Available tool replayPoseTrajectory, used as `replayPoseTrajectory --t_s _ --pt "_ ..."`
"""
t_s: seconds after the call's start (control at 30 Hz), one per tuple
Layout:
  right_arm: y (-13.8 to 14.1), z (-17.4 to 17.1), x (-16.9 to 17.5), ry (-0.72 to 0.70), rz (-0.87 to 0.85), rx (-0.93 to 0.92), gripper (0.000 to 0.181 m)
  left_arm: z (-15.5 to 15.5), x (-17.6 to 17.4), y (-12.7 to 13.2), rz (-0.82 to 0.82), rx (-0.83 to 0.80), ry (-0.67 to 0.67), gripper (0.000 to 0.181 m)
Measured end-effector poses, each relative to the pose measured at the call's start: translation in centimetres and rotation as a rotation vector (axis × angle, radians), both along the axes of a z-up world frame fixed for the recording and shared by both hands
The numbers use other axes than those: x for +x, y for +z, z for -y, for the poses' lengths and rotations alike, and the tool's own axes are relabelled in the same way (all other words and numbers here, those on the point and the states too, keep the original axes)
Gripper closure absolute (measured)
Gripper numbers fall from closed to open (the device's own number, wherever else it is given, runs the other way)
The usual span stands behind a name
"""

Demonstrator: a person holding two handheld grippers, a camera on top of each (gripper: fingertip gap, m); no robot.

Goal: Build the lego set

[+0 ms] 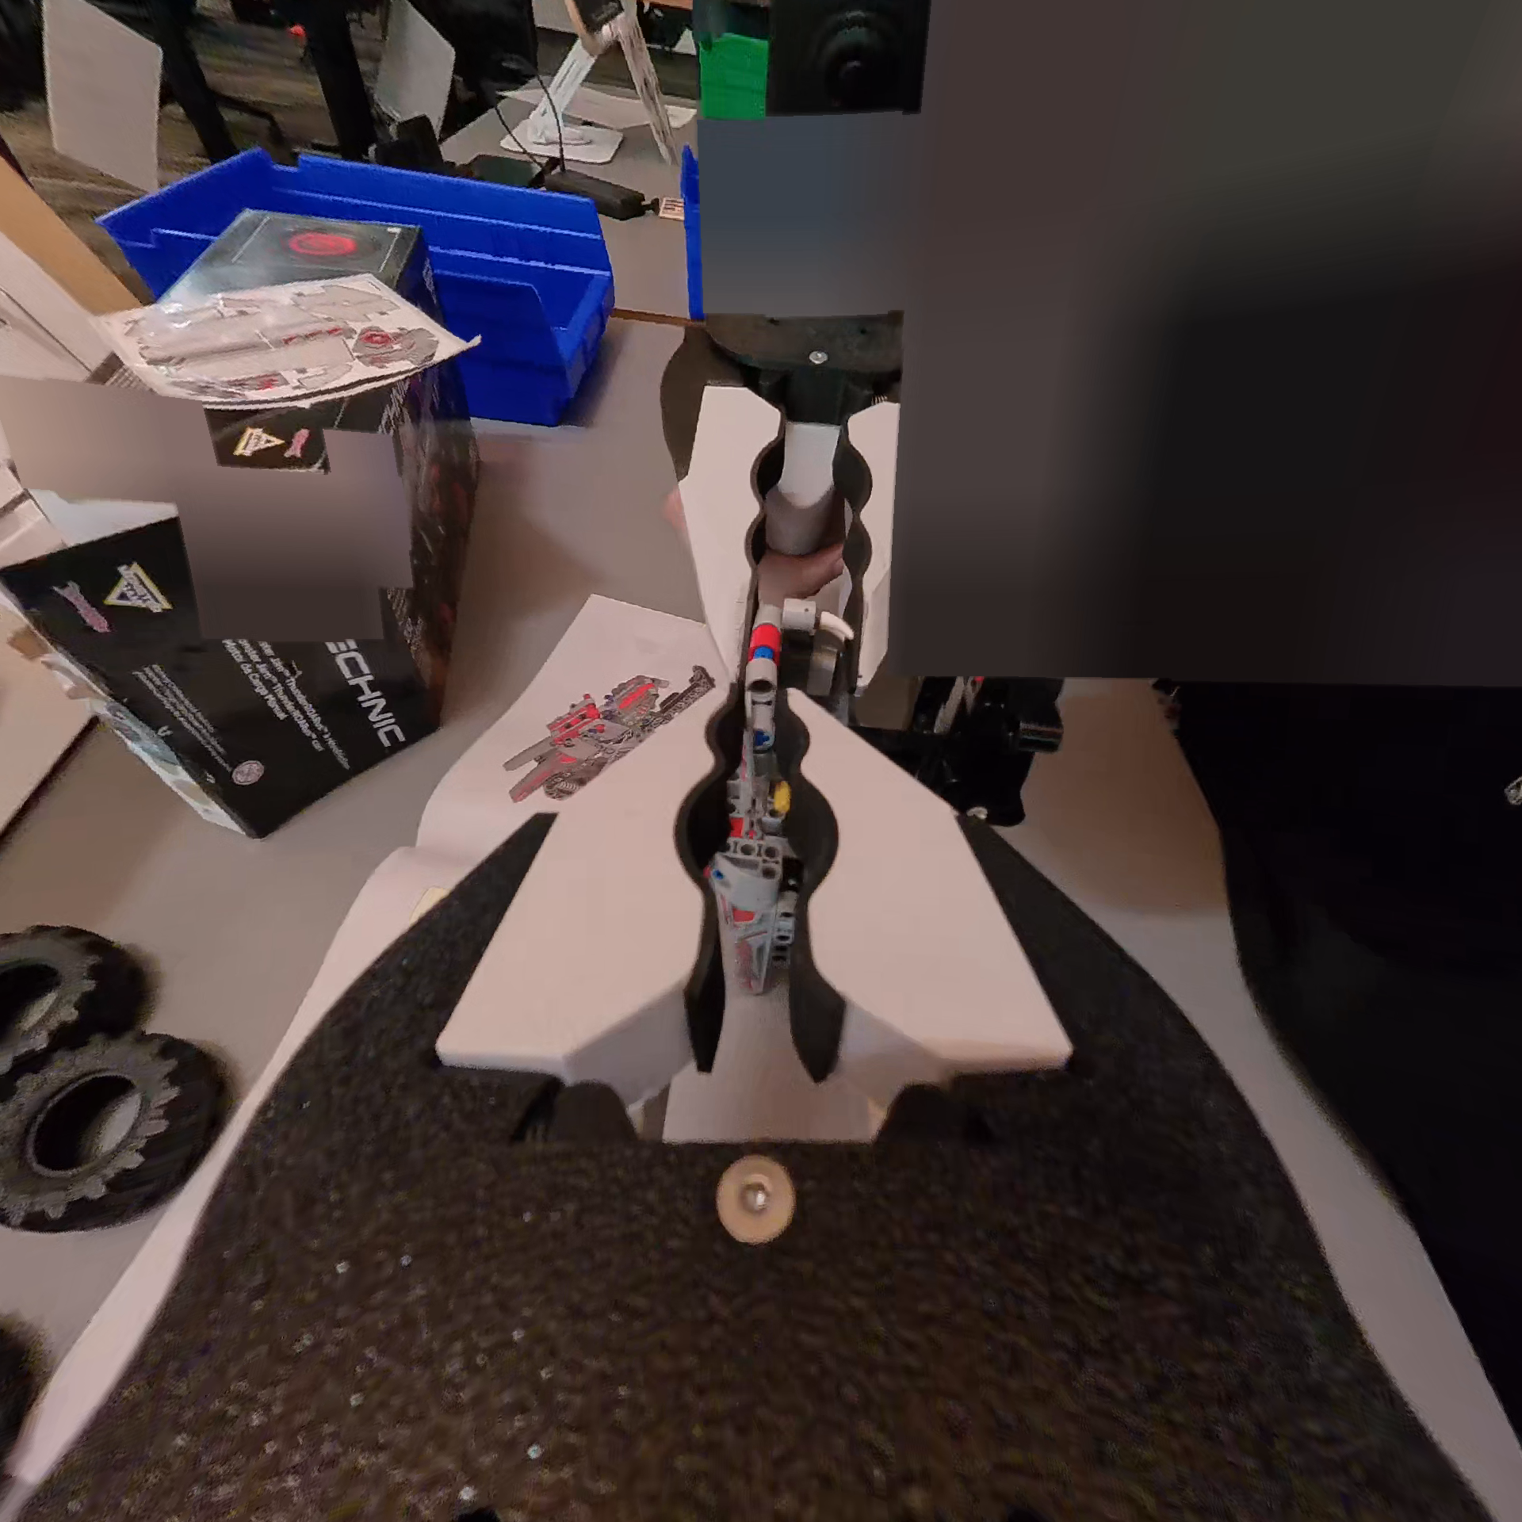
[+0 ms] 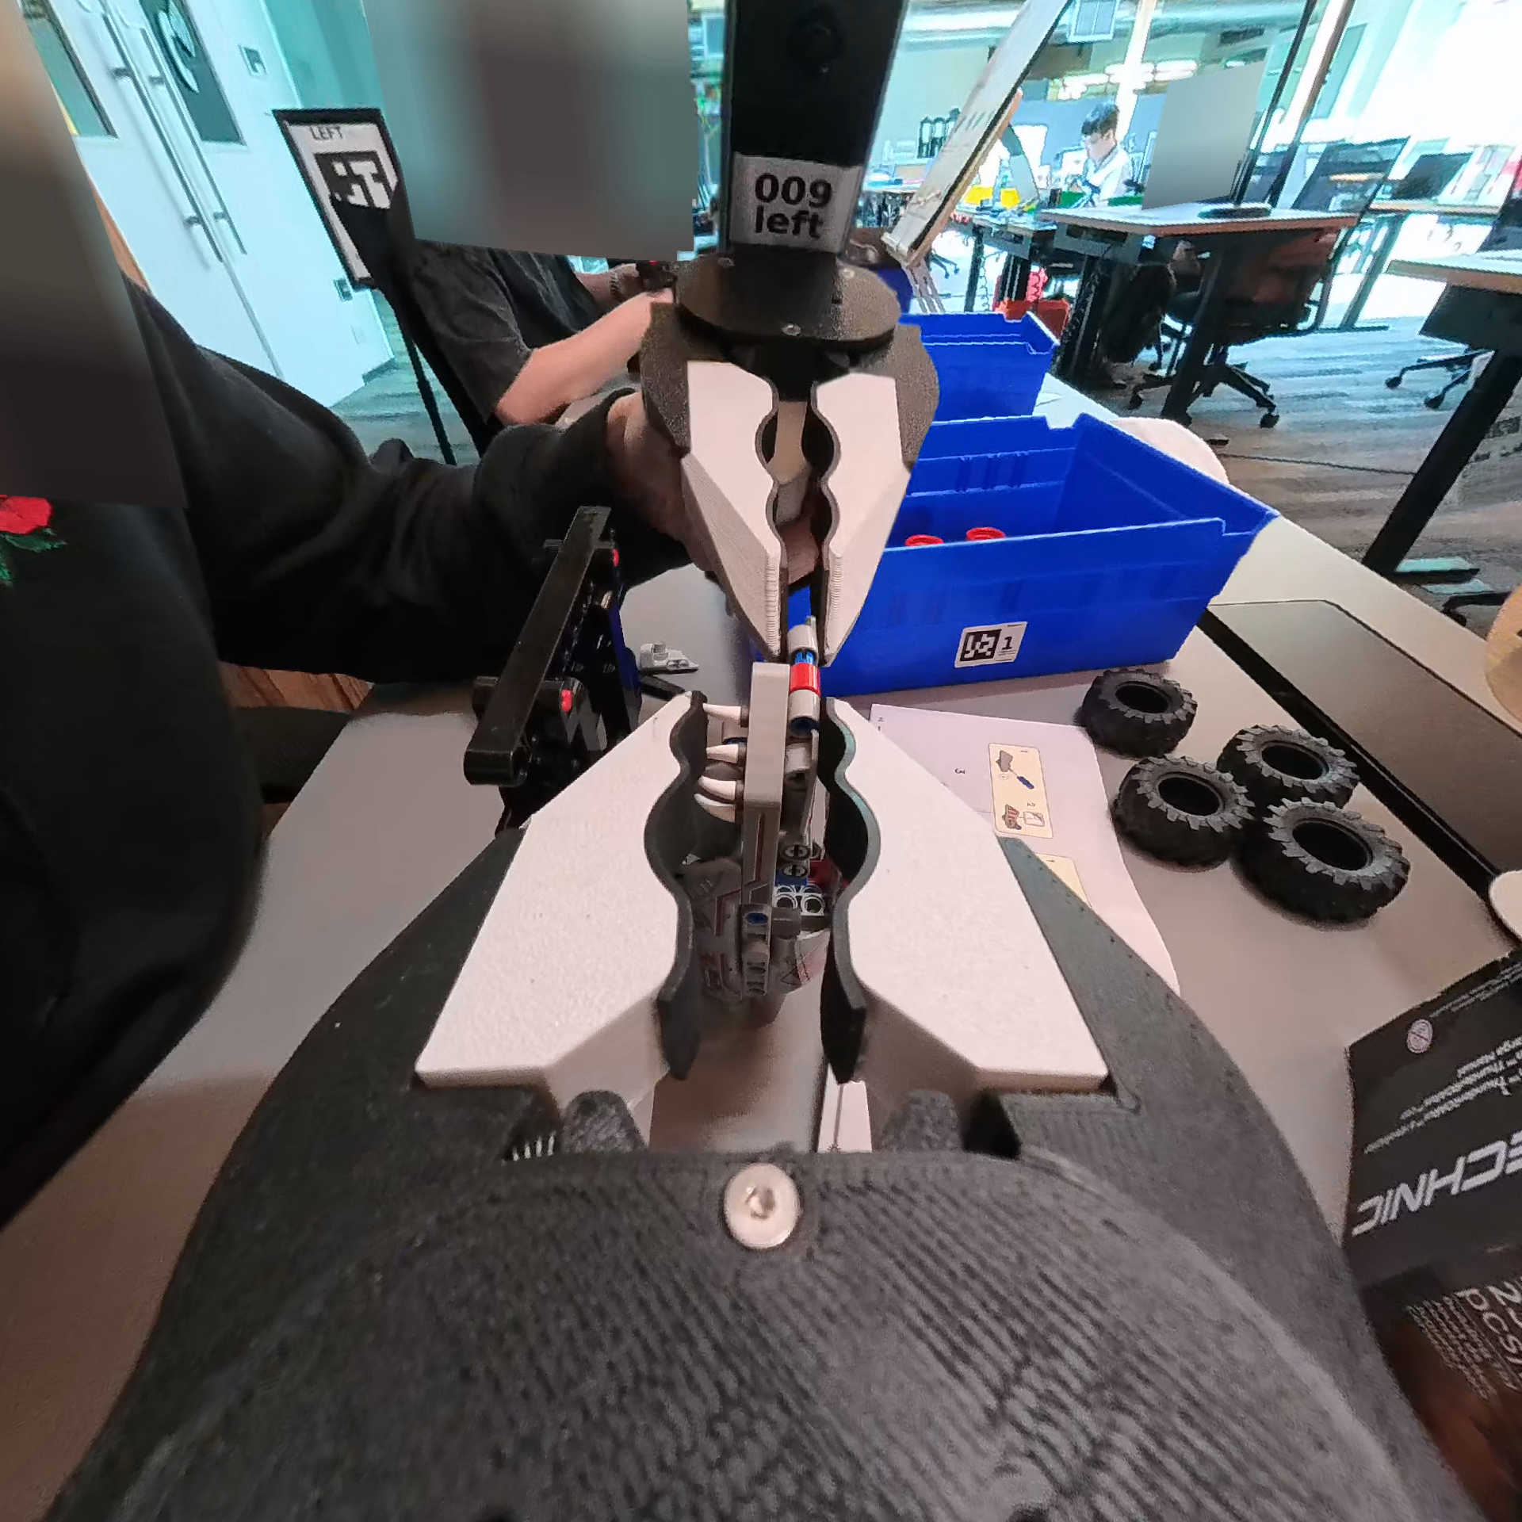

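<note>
On the gray table (image 2: 1235,947) I am holding one toy model (image 1: 753,906) tight with both tongs, left (image 1: 753,716) and right (image 2: 753,725), beside black tires (image 2: 1235,807) and a blue bin (image 2: 1071,593).

Left view dim, warm-toned; right view bright, daylight from rear windows. Strong fisheye warping; edges blurred.

tyres (image 1: 74,1095) cut by left edge | box (image 2: 1441,1169) cropped right
</note>
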State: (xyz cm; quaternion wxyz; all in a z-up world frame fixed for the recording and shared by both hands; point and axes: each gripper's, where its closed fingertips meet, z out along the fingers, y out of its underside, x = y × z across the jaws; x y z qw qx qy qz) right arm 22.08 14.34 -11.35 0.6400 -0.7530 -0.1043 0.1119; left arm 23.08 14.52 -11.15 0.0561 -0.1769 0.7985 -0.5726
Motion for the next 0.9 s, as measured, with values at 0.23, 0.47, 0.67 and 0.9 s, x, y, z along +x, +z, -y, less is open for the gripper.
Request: replayPoseTrajectory --t_s 0.23,0.47,0.67,0.9 --pt "0.0 0.3 -0.8 0.057 0.006 -0.004 0.155 0.2 -0.7 0.0 0.144 0.086 -0.043 0.178" --pt "-0.3 0.5 -1.5 0.075 0.067 -0.039 0.148 0.6 -0.9 0.0 0.129 0.075 -0.052 0.176" --pt "0.4 0.7 -0.5 0.019 0.057 -0.048 0.153 0.6 -0.8 0.0 0.141 0.094 -0.037 0.177" --pt "1.2 0.8 -0.8 0.036 0.001 -0.032 0.156 0.7 -1.2 0.0 0.139 0.095 -0.060 0.177"
